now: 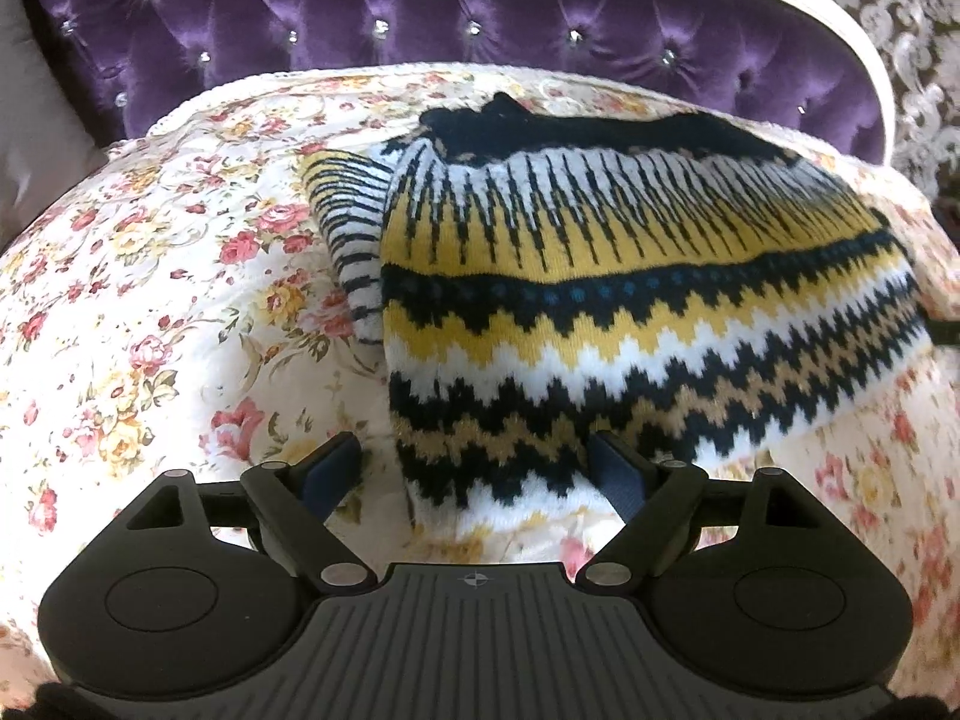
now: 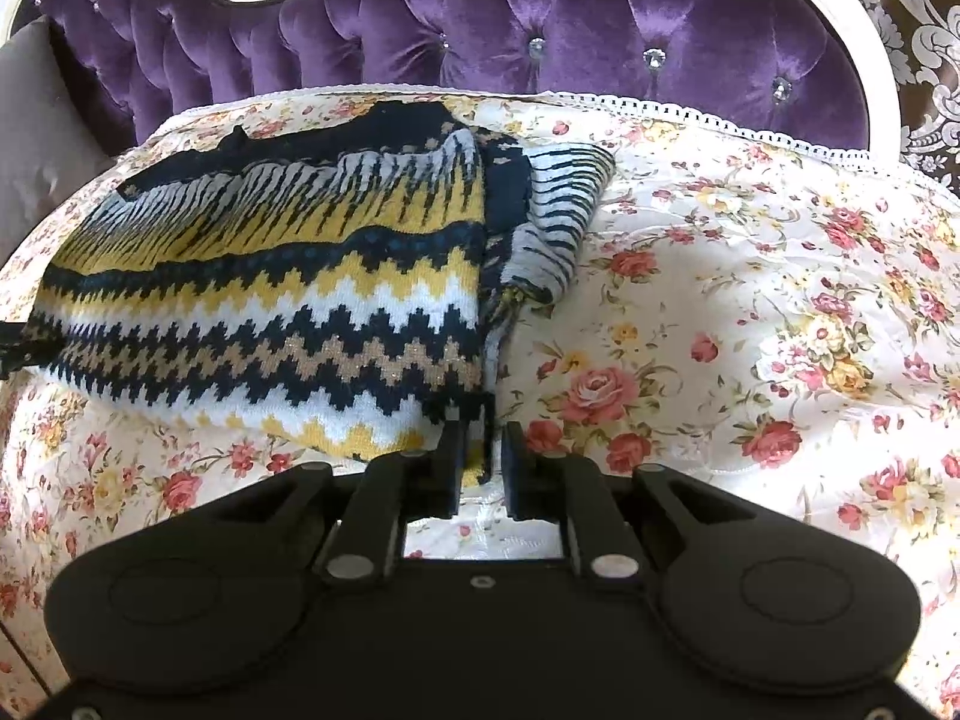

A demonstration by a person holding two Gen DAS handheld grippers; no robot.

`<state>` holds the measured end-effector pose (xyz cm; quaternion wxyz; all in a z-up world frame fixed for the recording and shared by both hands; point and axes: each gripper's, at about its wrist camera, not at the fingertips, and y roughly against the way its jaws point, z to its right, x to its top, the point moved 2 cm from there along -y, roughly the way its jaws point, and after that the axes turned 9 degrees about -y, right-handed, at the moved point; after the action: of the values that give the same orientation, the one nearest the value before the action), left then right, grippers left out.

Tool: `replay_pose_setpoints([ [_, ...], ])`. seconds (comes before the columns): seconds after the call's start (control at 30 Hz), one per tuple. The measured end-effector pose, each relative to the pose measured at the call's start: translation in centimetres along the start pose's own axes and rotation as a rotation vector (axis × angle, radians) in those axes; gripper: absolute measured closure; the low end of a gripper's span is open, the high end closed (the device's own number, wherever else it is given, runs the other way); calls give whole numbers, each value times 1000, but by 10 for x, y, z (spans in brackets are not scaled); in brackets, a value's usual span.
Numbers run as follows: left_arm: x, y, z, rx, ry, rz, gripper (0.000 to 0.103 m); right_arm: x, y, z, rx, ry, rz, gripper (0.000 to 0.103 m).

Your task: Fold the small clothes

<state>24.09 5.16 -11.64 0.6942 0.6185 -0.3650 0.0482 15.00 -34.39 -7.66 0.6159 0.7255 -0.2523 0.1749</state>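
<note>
So far my sweater (image 1: 630, 300) lies on the floral bedspread (image 1: 150, 300) with both sleeves tucked in. My right hand-held gripper (image 2: 485, 462) pinches its near corner; my left hand-held gripper (image 1: 474, 468) is spread around the other corner. I judge the crosswise fold remains.

The things are carried by a bed (image 1: 150, 312) which is covered with a cream quilted bedspread (image 2: 750, 312) printed with pink and yellow roses; a white lace edge is seen along its far side. Behind it, a purple tufted headboard (image 2: 540, 18) with small crystal buttons and a white frame is placed. Directly on the bedspread a folded knitted sweater (image 1: 600, 300) is laid, patterned in navy, yellow, white and beige zigzag bands. A striped sleeve (image 1: 354, 222) is seen tucked under one side of it.
</note>
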Motion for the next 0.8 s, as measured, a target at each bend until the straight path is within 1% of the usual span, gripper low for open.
replay_pose_setpoints([
  [0.1,2,4,-1,-8,-18,-33,19,0,0,2,10,-9,-3,83],
  [0.13,3,5,-1,-8,-17,-45,21,1,0,3,12,-10,-4,83],
  [0.17,5,7,-1,-7,-9,-51,25,1,0,3,13,-12,-3,83],
  [0.2,7,11,0,0,3,-45,26,1,1,3,14,-12,-3,83],
  [0.27,13,25,4,48,44,21,26,0,1,2,14,-6,-1,83],
  [0.3,18,33,8,59,65,77,26,0,1,2,14,-4,1,83],
  [0.37,28,39,21,50,98,146,26,-1,1,3,20,-7,3,83],
  [0.43,38,36,39,37,89,182,26,0,2,5,27,-16,3,82],
  [0.53,52,24,72,47,42,235,26,-1,2,6,34,-26,5,82],
  [0.6,57,10,90,32,25,226,26,-1,2,7,38,-29,6,82],
  [0.67,56,-2,105,25,-5,189,26,-2,2,7,44,-30,8,82],
  [0.73,50,-18,118,34,-58,118,26,-2,2,8,51,-30,10,82],
  [0.77,45,-26,123,35,-88,78,24,-2,2,9,55,-29,9,82],
  [0.8,40,-26,126,55,-114,109,23,-2,2,9,62,-29,5,80],
])
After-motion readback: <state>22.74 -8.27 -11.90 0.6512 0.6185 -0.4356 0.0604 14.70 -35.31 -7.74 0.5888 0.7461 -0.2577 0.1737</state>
